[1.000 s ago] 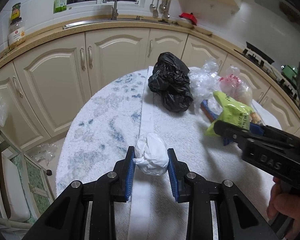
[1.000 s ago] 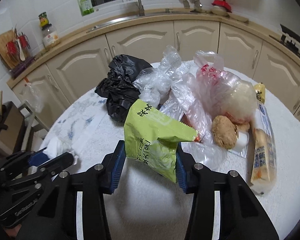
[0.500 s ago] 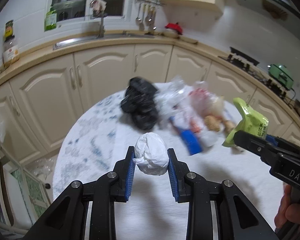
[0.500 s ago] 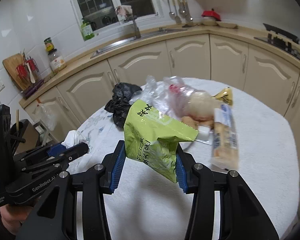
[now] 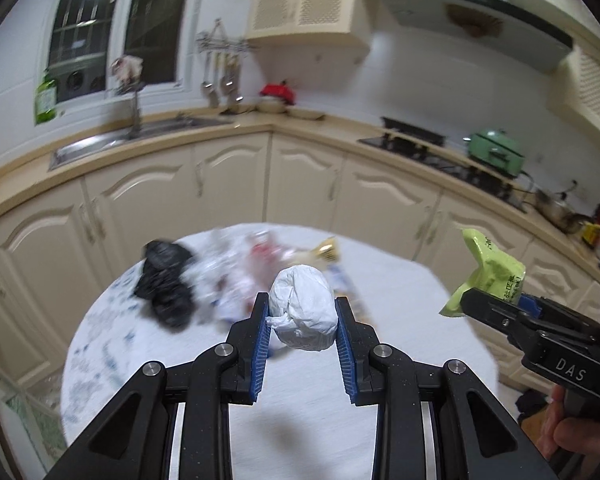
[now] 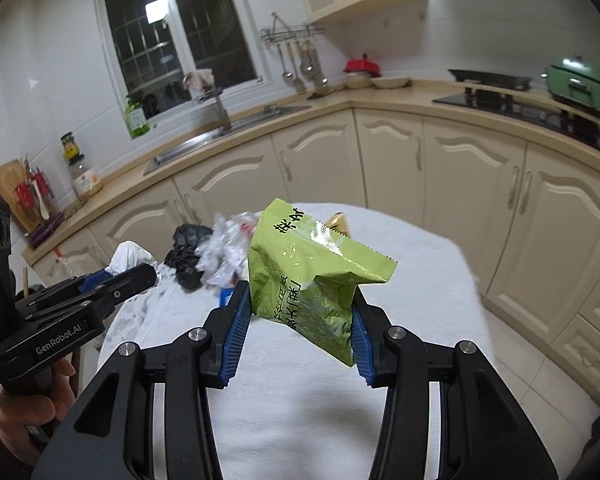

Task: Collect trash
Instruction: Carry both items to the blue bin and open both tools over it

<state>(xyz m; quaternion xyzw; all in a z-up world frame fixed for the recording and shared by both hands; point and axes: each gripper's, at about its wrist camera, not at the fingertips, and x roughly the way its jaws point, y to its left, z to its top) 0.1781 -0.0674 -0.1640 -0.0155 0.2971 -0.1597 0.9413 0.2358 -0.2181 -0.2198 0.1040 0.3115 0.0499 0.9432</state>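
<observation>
Your left gripper (image 5: 302, 320) pinches a white paper wad (image 5: 303, 312), its long axis upright, lifted above the counter (image 5: 400, 320). Your right gripper (image 6: 298, 320) clamps a green snack bag (image 6: 308, 276), torn top tilted up-left. Behind them lie a black bag (image 5: 166, 284) and what look like clear wrappers (image 6: 226, 252), blurred; the counter's near side is bare.

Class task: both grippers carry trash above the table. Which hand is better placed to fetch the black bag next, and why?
Left, probably. The black bag lies toward the left gripper's side of the table, farther from the right gripper. Both are full: white wad, green packet.
</observation>
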